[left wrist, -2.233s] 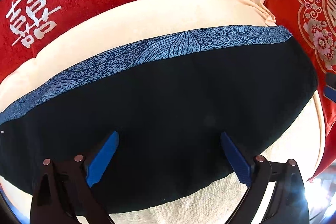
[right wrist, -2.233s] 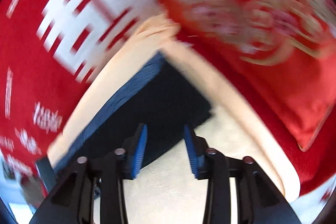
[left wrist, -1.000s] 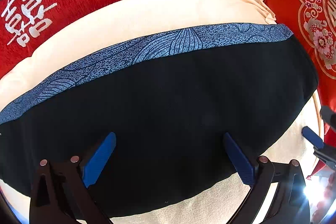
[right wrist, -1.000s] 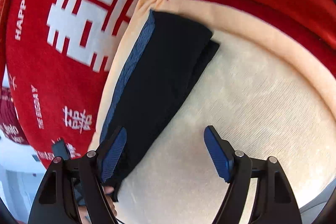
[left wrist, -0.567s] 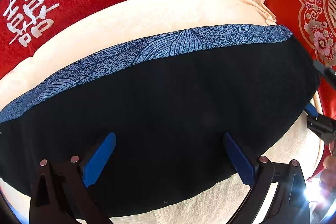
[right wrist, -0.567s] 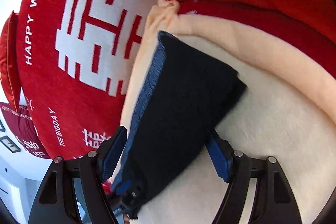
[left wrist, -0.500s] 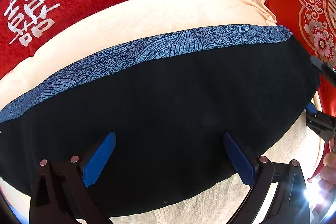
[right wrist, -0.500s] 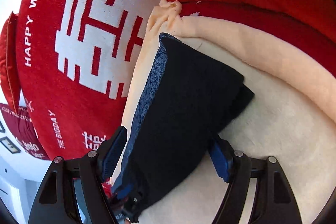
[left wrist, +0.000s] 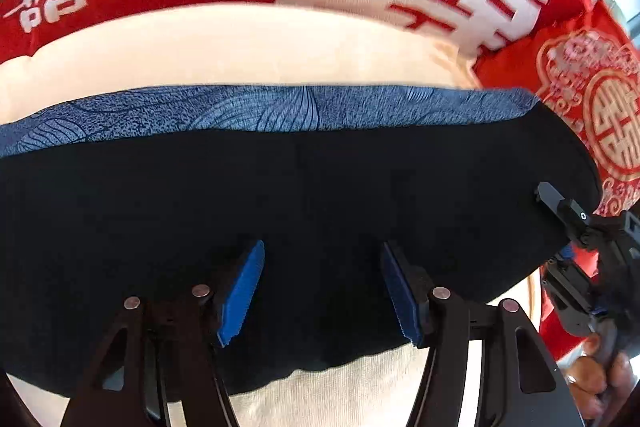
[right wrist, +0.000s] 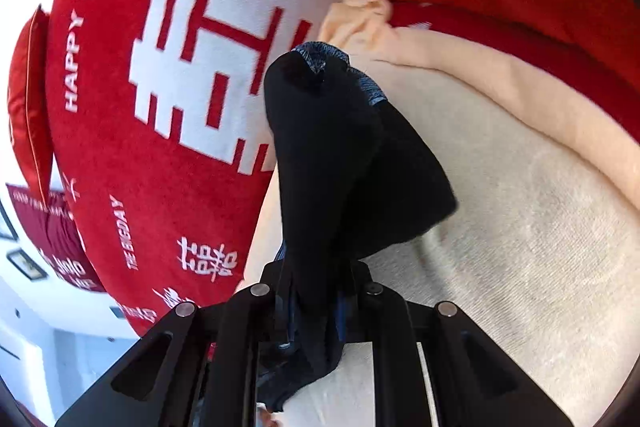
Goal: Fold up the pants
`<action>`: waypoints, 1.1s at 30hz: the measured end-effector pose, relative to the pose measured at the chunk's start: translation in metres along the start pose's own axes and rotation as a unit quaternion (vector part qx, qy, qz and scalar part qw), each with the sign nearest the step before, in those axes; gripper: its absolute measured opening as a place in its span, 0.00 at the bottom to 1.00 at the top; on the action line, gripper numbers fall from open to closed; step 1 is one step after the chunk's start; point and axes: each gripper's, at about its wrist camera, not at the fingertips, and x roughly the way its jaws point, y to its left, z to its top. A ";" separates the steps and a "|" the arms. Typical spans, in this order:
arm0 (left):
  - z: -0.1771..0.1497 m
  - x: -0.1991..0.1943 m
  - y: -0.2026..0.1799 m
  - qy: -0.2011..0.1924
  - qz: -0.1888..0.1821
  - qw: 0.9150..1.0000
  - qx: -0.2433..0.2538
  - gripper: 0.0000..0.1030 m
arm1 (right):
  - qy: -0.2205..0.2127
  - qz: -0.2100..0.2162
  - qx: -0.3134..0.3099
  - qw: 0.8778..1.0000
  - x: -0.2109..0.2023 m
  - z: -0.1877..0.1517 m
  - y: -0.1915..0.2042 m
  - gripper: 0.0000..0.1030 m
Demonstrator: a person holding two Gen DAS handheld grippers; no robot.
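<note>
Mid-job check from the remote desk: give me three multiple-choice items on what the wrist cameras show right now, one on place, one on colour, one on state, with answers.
1. The pants lie on:
A. a cream cushion
B. a wooden floor
C. a glass table

2. The patterned band along the pants' far edge is:
A. yellow
B. blue
C. green

3. The right gripper:
A. hangs empty, wide open
B. holds a red pillow
C. has pants fabric pinched between its fingers

Answers:
1 A: cream cushion shows around the dark cloth.
2 B: the band is blue with leaf-like lines.
3 C: black cloth rises from between the nearly closed fingers in the right wrist view.
</note>
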 end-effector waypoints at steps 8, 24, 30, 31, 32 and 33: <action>-0.004 0.001 -0.004 -0.007 -0.007 0.999 0.046 0.60 | 0.009 -0.040 -0.098 0.994 0.003 -0.015 0.058 0.15; 0.005 -0.103 0.141 -0.030 0.056 0.998 0.006 0.76 | 0.098 -0.176 -0.386 0.900 0.105 -0.163 0.190 0.20; -0.002 -0.121 0.228 -0.015 0.107 0.994 -0.033 0.76 | 0.138 -0.293 -0.492 0.808 0.197 -0.256 0.179 0.27; -0.006 -0.124 0.238 -0.012 0.110 0.993 -0.039 0.76 | 0.129 -0.323 -0.524 0.777 0.207 -0.273 0.180 0.29; -0.012 -0.128 0.252 -0.011 0.113 0.992 -0.046 0.76 | 0.120 -0.338 -0.546 0.757 0.209 -0.286 0.184 0.38; -0.013 -0.130 0.259 -0.012 0.114 0.992 -0.050 0.76 | 0.121 -0.333 -0.557 0.751 0.206 -0.296 0.188 0.49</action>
